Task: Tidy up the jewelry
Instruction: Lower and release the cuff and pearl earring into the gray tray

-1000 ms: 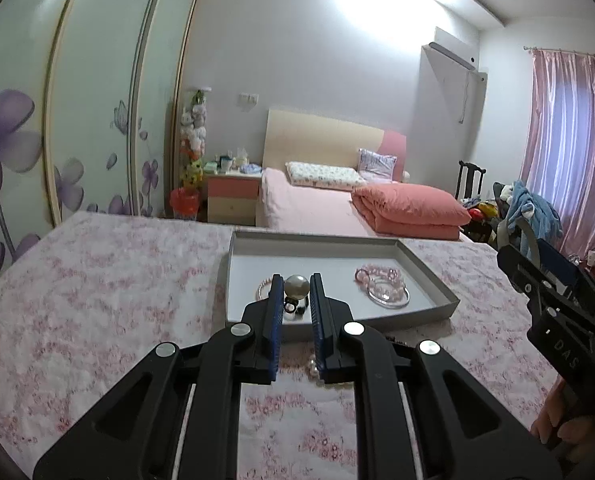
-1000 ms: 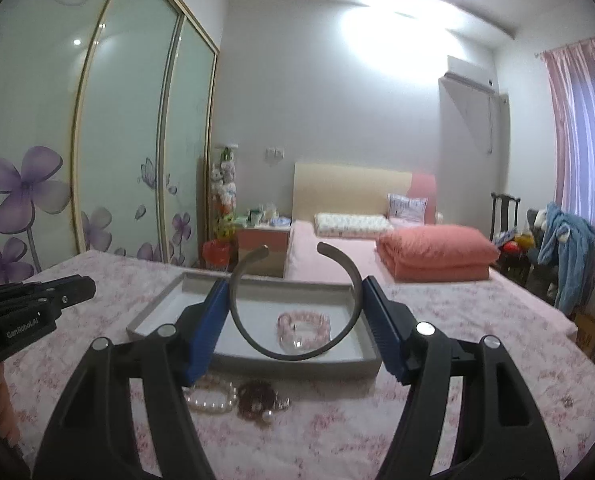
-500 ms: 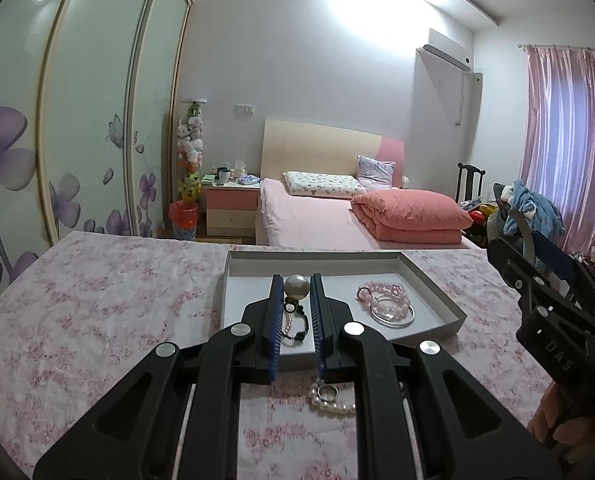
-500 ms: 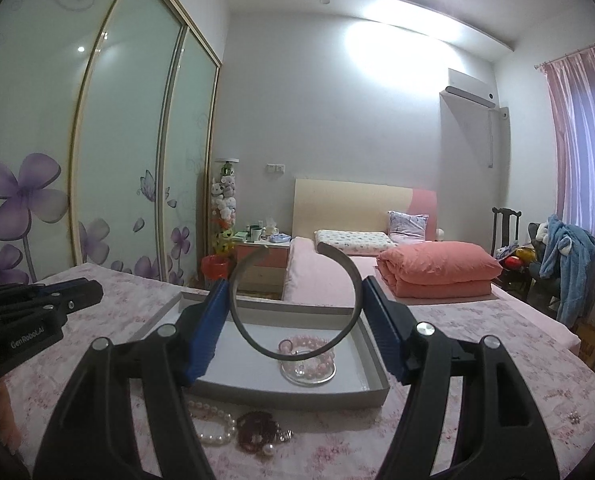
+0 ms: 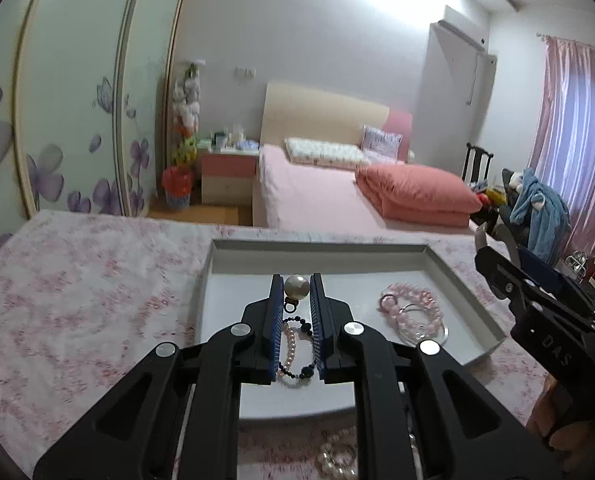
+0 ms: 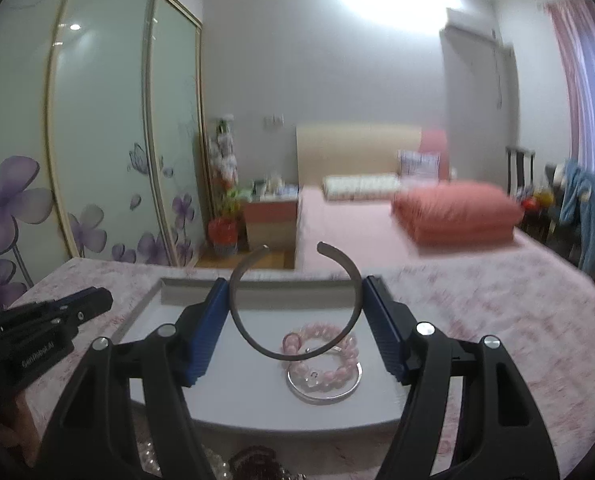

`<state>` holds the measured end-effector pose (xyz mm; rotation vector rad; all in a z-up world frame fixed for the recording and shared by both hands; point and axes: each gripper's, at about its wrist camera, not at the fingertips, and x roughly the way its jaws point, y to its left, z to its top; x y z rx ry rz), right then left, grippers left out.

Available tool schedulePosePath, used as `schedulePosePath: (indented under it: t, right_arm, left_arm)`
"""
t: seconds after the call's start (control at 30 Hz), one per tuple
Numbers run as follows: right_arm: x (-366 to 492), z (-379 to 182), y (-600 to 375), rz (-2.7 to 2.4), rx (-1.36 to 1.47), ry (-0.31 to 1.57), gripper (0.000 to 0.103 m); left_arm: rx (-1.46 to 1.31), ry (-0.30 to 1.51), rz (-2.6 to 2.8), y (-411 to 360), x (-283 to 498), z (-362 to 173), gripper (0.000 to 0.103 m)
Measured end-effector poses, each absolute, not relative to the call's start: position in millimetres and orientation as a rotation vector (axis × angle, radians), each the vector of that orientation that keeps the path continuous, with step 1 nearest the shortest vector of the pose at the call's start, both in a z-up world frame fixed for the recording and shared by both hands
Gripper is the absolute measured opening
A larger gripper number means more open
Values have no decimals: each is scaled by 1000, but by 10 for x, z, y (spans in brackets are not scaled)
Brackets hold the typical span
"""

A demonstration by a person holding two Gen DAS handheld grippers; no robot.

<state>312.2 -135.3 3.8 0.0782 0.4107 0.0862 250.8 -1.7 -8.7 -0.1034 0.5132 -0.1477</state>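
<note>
Left wrist view shows your grey tray (image 5: 457, 276) on the floral cloth (image 5: 77, 292), pink bead bracelet (image 5: 411, 304) already inside. Your right gripper (image 6: 295, 320) clamps the open bangle (image 6: 257, 340) across its width — lower it flat beside those beads. Your left gripper (image 5: 296, 320) pinches the pearl pendant (image 5: 296, 286), its strand dangling over the tray — set it clear, then release.

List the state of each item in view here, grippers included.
Left gripper: shut on the pearl pendant, above the tray.
Right gripper: clamped across the open bangle, above the tray.
Pink bracelet: lying in the tray on a silver ring.
Pearl strand: on the cloth in front of the tray.
</note>
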Motion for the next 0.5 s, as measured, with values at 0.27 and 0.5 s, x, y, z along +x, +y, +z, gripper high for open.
schedulePosePath:
  t: [0.27, 0.5]
  right_arm:
    - [3702, -394, -1383, 101, 149, 648, 65]
    - [3816, -513, -1507, 122, 224, 709, 70]
  left_arm:
    - [-144, 664, -191, -57, 2901, -383, 14]
    - [-199, 724, -200, -10, 2998, -477, 24]
